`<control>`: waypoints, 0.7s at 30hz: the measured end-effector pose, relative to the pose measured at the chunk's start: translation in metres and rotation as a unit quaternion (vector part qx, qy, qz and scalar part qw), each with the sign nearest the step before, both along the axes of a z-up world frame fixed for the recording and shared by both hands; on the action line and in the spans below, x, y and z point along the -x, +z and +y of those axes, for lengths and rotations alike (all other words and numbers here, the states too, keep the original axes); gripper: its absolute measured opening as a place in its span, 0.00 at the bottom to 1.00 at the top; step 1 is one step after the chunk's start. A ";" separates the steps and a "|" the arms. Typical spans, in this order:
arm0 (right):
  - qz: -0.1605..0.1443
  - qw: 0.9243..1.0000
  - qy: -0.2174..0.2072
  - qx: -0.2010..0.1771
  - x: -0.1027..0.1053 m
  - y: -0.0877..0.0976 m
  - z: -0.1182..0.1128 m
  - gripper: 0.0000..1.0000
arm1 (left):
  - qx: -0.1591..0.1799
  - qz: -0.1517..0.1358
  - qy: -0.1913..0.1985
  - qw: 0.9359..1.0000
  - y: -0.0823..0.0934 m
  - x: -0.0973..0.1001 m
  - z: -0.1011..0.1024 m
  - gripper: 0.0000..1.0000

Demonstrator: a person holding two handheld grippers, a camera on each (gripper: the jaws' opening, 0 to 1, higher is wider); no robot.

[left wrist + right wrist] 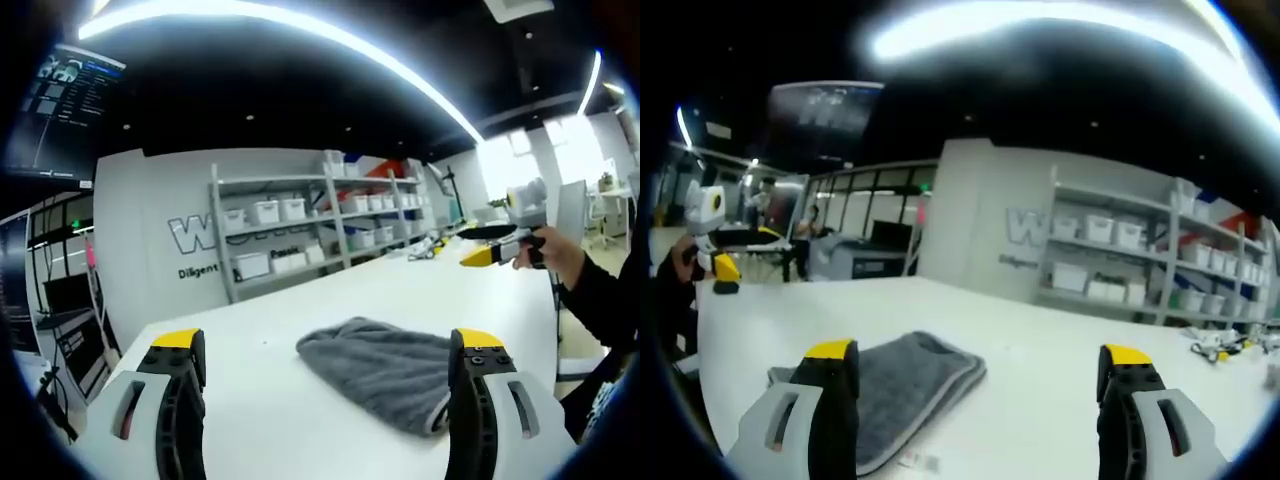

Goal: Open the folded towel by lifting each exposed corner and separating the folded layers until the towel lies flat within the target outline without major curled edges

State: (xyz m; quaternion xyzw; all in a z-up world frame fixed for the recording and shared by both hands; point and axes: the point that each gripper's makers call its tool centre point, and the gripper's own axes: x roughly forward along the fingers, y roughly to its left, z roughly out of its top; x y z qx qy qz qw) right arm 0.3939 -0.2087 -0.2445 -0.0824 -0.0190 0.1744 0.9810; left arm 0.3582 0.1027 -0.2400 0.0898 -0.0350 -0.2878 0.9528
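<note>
A folded grey towel (385, 368) lies on the white table (300, 300), its layered edges stacked. In the left gripper view my left gripper (330, 400) is open above the table, and the towel reaches to its right jaw. The right gripper (495, 243) shows there at the far right, held up in a hand, well above the table; whether it is open or shut there is unclear. In the right gripper view the same towel (895, 385) lies by the left jaw of my open right gripper (975, 405). The left gripper (715, 255) shows at the far left, held by a hand.
Grey shelving with white bins (310, 225) stands along the back wall with lettering. Small items (430, 245) lie at the table's far end. A person's dark sleeve (600, 295) is at the right. A small label (920, 462) sits on the table near the towel.
</note>
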 end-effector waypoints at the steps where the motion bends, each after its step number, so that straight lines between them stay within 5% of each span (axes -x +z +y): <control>1: 0.000 1.000 -0.001 0.000 0.000 0.000 -0.001 1.00 | -0.001 0.000 0.000 1.000 0.000 0.000 0.000 1.00; 17: 0.010 1.000 -0.005 -0.002 0.009 -0.012 -0.004 1.00 | -0.004 0.007 -0.001 1.000 -0.003 -0.003 -0.001 1.00; 21: 0.014 1.000 -0.005 -0.003 0.010 -0.017 -0.003 1.00 | -0.023 0.006 -0.019 1.000 -0.003 -0.006 -0.015 1.00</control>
